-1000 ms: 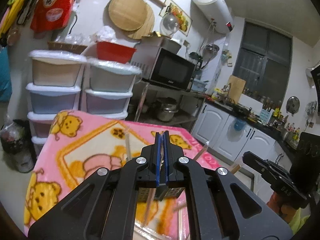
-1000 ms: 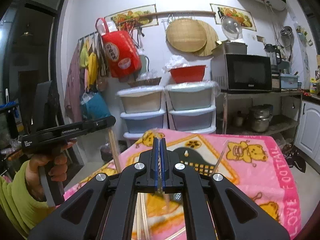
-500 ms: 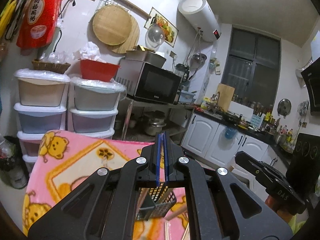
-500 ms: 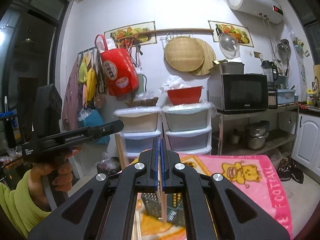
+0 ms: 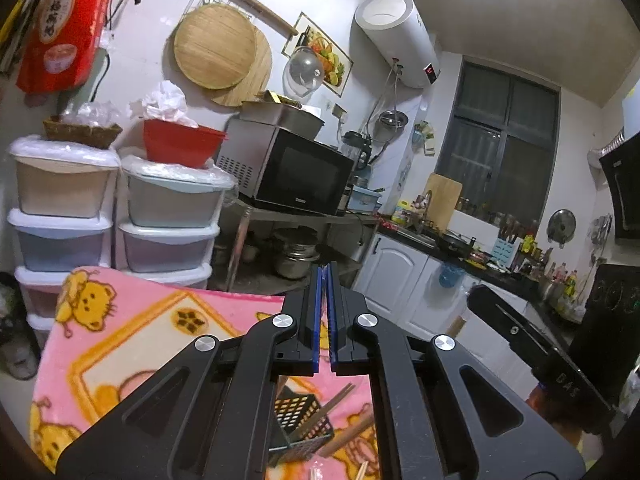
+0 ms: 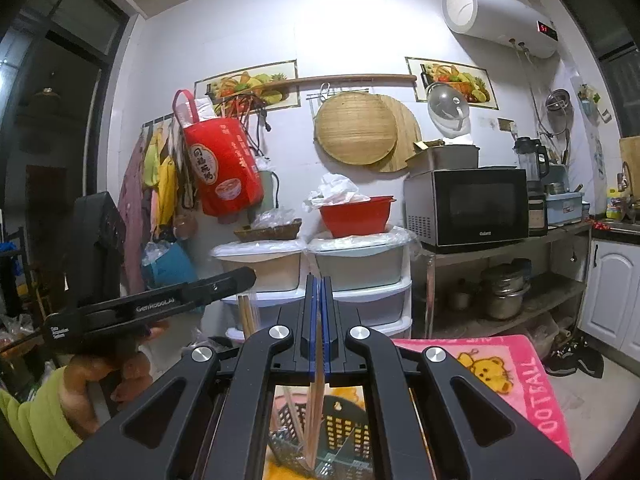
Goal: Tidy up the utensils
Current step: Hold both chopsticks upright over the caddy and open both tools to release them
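The right gripper has its jaws closed on a wooden chopstick hanging down into the black mesh basket on the pink blanket. The left gripper has its jaws closed on nothing above the same basket, where more chopsticks lean.

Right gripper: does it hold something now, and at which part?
Yes. The right gripper is shut on a wooden chopstick, gripped near its upper end; the rest hangs down toward the black basket.
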Demonstrator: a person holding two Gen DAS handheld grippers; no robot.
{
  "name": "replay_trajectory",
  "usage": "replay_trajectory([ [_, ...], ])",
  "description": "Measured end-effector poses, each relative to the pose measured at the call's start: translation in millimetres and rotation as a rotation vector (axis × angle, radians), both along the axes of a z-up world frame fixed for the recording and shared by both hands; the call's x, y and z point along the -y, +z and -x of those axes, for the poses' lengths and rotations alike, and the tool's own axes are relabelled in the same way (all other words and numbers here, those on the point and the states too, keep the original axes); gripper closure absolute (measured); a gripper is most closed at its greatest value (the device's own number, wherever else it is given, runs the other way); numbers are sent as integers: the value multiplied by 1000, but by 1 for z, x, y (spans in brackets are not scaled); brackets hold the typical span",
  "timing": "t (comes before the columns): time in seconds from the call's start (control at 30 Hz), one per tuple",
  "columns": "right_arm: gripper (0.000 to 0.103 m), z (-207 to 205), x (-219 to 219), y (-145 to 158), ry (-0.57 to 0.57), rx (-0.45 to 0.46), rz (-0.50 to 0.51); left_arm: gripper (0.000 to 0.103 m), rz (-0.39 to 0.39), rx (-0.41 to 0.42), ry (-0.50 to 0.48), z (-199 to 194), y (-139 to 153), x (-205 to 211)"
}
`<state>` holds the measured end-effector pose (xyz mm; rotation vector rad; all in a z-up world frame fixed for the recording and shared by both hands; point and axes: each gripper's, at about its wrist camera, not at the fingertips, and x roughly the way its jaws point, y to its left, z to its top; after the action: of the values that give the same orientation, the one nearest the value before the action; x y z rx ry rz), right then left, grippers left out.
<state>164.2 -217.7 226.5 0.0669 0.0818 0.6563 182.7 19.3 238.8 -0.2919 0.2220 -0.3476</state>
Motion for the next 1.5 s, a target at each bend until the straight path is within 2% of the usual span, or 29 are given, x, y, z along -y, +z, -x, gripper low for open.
replay_trajectory([
  [0.3, 101, -25, 1, -8, -28, -34, -8, 102, -14, 0, 16, -22, -6, 10],
  [0.7, 101, -47, -5, -28, -31, -79, 0, 102, -13, -58, 18, -52, -35, 18],
  [1.33, 100, -71, -21, -66, -51, -170, 52, 102, -34, -150, -1, -61, -83, 23],
  [1.5, 92, -75, -19, -74, -65, -189, 62, 102, -47, -169, 5, -59, -90, 23],
])
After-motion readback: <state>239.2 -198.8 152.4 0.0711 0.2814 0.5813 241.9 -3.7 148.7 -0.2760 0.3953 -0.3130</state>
